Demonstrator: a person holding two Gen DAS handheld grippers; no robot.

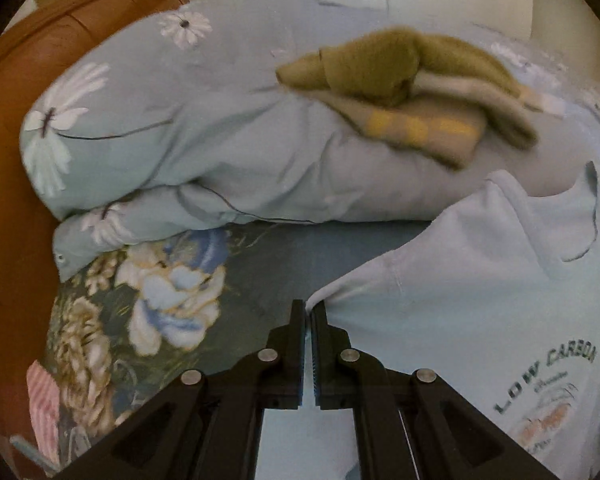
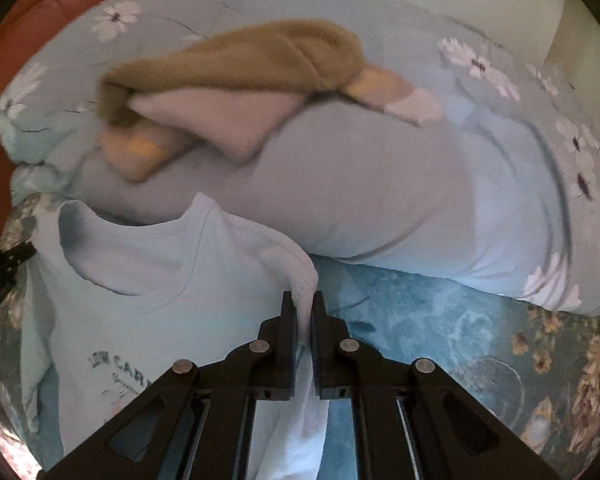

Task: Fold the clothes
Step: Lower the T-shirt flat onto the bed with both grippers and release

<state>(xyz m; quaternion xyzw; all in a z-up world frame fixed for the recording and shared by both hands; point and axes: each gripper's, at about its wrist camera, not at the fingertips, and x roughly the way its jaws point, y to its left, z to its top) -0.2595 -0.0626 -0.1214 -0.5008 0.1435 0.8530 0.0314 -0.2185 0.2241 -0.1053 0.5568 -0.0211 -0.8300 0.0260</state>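
Tools left (image 1: pixel 308 314) and right (image 2: pixel 303 306) each pinch the pale blue T-shirt (image 2: pixel 148 272).

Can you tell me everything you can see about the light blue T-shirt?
The light blue T-shirt looks like soft cotton, with a round ribbed neck and dark print reading "LOW CARBON" above a small orange picture. It lies front up, a bit rumpled, on the flowery bedsheet, its neck end near the pale blue quilt. The left gripper pinches one sleeve edge, and the right gripper is shut on the other sleeve, whose fabric bunches and hangs between its fingers.
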